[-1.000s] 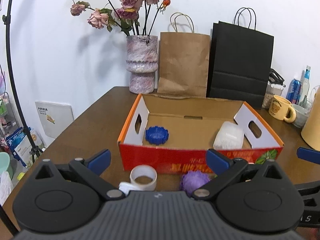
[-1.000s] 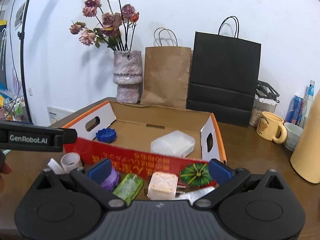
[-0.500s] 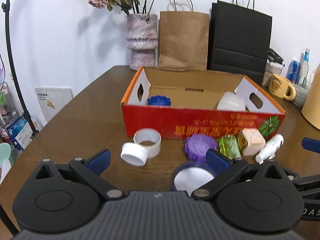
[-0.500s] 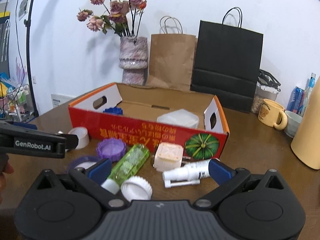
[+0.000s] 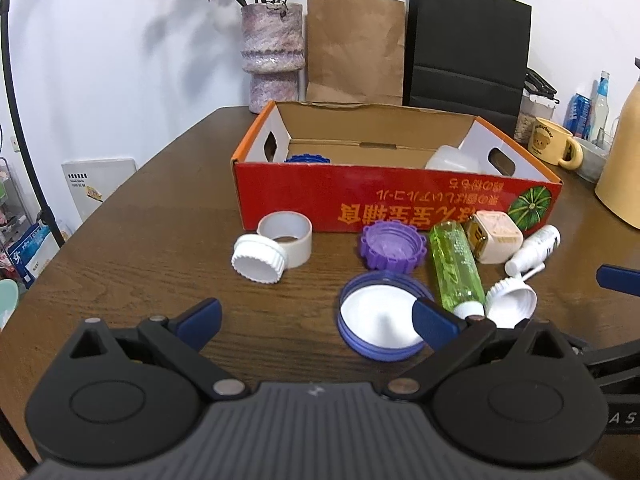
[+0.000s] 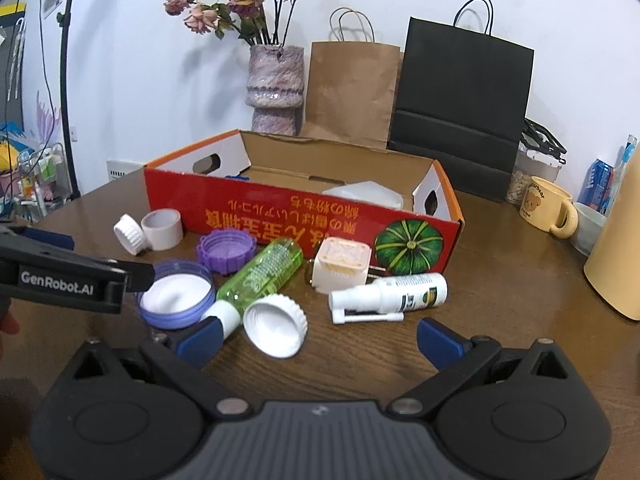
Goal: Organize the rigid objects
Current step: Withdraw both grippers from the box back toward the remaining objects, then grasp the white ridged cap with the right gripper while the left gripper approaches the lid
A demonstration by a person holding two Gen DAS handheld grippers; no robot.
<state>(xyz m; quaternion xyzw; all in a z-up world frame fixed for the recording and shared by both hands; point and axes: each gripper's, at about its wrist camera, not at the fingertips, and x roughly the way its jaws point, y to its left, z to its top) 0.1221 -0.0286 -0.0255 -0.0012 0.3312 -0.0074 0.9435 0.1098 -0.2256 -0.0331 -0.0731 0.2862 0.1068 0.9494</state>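
Observation:
A red cardboard box (image 5: 396,200) (image 6: 304,220) stands open on the brown table, with a blue lid (image 5: 306,159) and a white container (image 5: 452,162) inside. In front of it lie a tape roll (image 5: 285,234), a white cap (image 5: 259,258), a purple lid (image 5: 392,246), a blue-rimmed lid (image 5: 380,322), a green bottle (image 5: 454,266), a cream cube (image 5: 494,236), a white spray bottle (image 6: 390,294) and another white cap (image 6: 276,324). My left gripper (image 5: 316,318) is open, its right finger over the blue-rimmed lid's edge. My right gripper (image 6: 320,338) is open, just short of the white cap.
A vase of dried roses (image 5: 273,56), a brown paper bag (image 5: 354,50) and a black bag (image 5: 466,46) stand behind the box. At the right are a yellow mug (image 5: 552,142), cans and a tall beige jug (image 5: 622,168). The table's left edge drops to floor clutter.
Both grippers have drawn back and down from the box, so the loose items in front of it came into view. Nothing was picked up; both stay open.

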